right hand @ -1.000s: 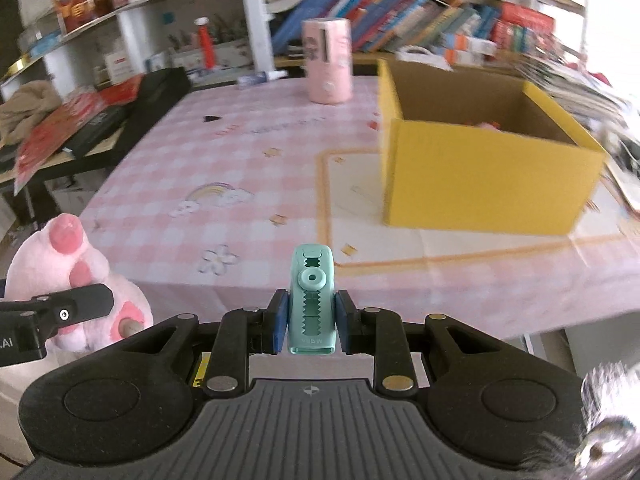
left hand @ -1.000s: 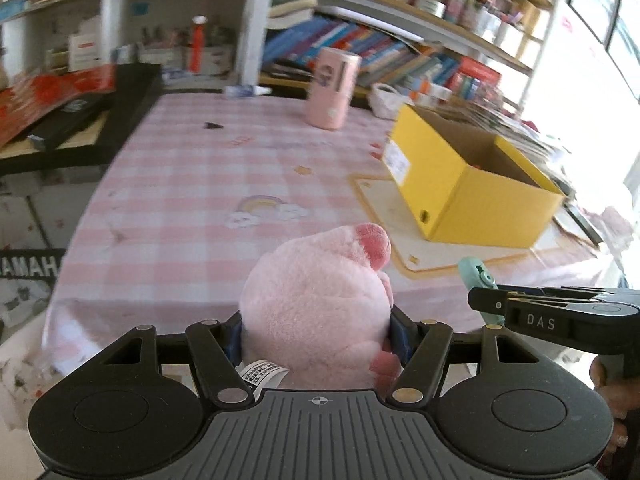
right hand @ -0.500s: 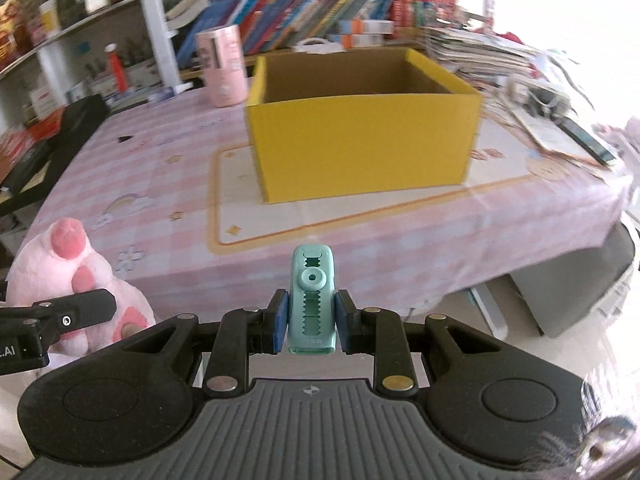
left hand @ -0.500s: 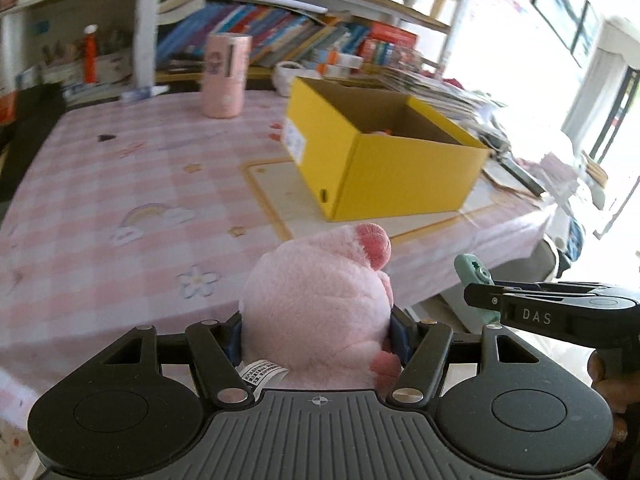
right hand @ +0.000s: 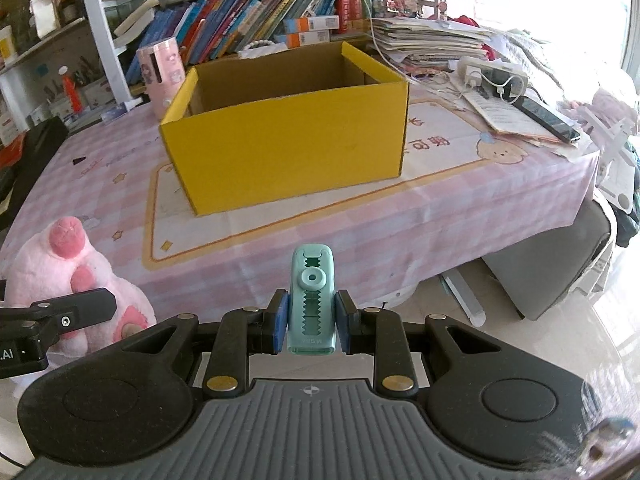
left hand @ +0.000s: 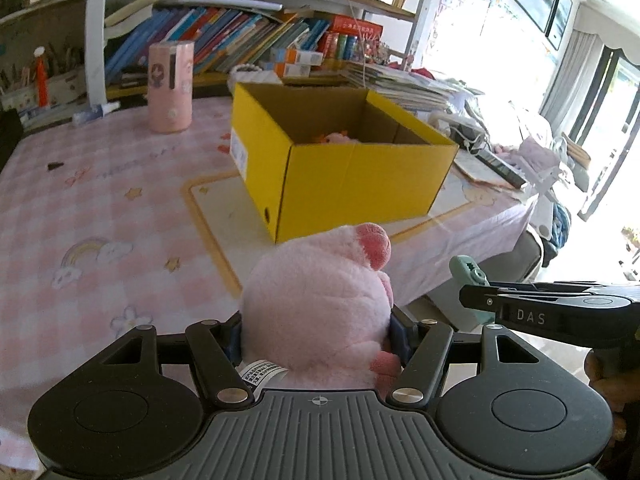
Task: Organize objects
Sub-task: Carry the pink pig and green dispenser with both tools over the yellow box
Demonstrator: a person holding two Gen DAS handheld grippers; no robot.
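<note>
Both tools swung right toward yellow box (right hand: pixel 286 136), L tool (left hand: pixel 318 334) clenching pink plush (left hand: pixel 320 304), R tool (right hand: pixel 311 322) gripping teal clip (right hand: pixel 312 300), only L view shows pink item in box.

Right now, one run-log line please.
left tongs: pink plush held | right tongs: teal clip held | yellow box: open, ahead

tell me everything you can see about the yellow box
The yellow box is an open-topped cardboard carton, bright yellow outside and plain brown inside, with a white label and a small round hole on one end wall. It sits upright on a cream mat with an orange border on the pink checked tablecloth. Something pink lies at its bottom. Neither gripper touches it.
</note>
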